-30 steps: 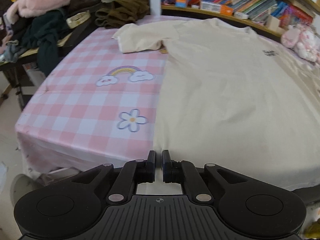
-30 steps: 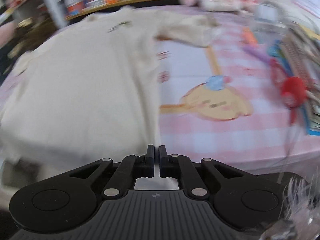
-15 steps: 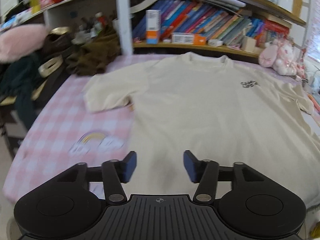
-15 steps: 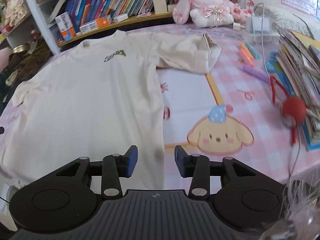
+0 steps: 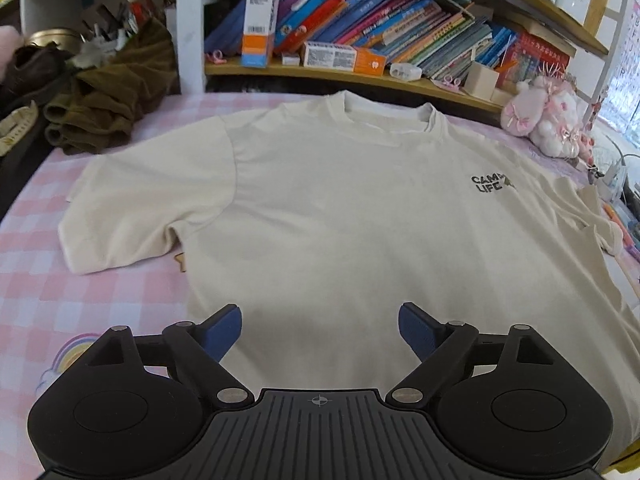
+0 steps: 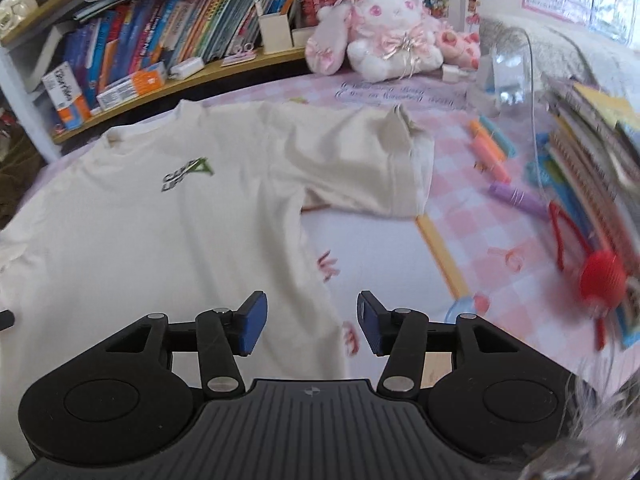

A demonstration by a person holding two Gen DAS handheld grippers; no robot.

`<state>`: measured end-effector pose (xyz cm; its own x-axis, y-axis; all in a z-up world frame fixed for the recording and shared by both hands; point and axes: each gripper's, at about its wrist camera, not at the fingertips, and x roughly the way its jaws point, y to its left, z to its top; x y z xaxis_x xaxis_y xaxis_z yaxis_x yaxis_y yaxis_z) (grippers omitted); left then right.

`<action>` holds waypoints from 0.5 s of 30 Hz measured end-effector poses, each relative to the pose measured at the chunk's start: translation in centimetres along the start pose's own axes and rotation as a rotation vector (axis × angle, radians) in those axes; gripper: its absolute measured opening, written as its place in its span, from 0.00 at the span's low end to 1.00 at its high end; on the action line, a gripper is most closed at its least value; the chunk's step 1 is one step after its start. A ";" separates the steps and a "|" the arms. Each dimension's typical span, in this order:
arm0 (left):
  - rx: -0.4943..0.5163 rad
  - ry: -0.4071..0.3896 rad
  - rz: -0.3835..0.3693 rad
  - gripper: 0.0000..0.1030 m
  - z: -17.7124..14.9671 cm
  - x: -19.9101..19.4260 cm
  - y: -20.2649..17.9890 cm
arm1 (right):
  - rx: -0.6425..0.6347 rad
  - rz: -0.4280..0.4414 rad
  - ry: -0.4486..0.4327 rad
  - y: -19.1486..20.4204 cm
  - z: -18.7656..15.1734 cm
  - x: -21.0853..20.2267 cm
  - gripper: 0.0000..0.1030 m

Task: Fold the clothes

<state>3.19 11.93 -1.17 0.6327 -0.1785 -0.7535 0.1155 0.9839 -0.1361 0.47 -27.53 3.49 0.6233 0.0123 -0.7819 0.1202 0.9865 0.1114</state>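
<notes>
Cream T-shirt, small chest logo, flat and face-up on the pink checked tablecloth, sleeves spread

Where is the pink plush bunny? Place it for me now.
In the right wrist view the plush bunny sits at the far edge of the table, against the bookshelf, beyond the T-shirt's sleeve.

A crowded wooden bookshelf runs behind the pink-checked tabletop.
</notes>
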 end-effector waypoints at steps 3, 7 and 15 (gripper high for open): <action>-0.014 -0.005 0.007 0.86 0.1 0.2 -0.2 | -0.021 -0.033 -0.006 -0.5 1.7 0.9 0.51; -0.038 -0.002 0.029 0.87 -0.3 0.2 -1.0 | -0.044 -0.060 -0.017 -2.1 4.1 2.5 0.56; -0.127 0.019 0.105 0.87 -1.9 -0.3 -4.5 | 0.044 0.046 -0.021 -7.8 9.1 6.7 0.55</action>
<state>1.01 7.61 -1.57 0.6218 -0.0758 -0.7795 -0.0489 0.9896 -0.1353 10.74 -36.60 2.92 0.6448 0.0537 -0.7625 0.1247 0.9768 0.1743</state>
